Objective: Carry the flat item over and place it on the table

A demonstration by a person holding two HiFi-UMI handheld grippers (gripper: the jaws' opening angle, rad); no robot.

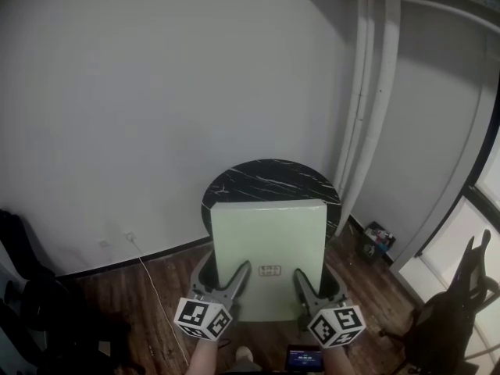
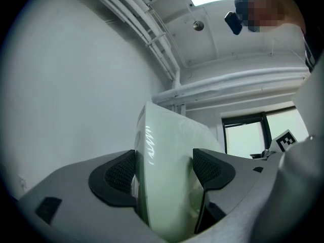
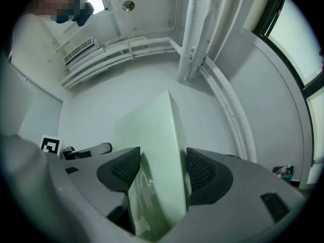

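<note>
A pale green flat board (image 1: 269, 252) is held up in front of me, tilted, its near edge low. My left gripper (image 1: 232, 281) is shut on its near left edge, and my right gripper (image 1: 306, 283) is shut on its near right edge. In the left gripper view the board (image 2: 169, 171) stands edge-on between the black pads (image 2: 119, 175). In the right gripper view the board (image 3: 157, 156) is clamped the same way. Beyond the board's far edge lies a round black marble-topped table (image 1: 269, 182), partly hidden by the board.
A white wall stands behind the table, and white pipes (image 1: 367, 108) run up the corner at right. A dark chair (image 1: 449, 311) is at lower right, dark bags (image 1: 31, 303) at lower left. A cable (image 1: 152, 287) trails over the wooden floor. A small box (image 1: 376, 239) sits by the pipes.
</note>
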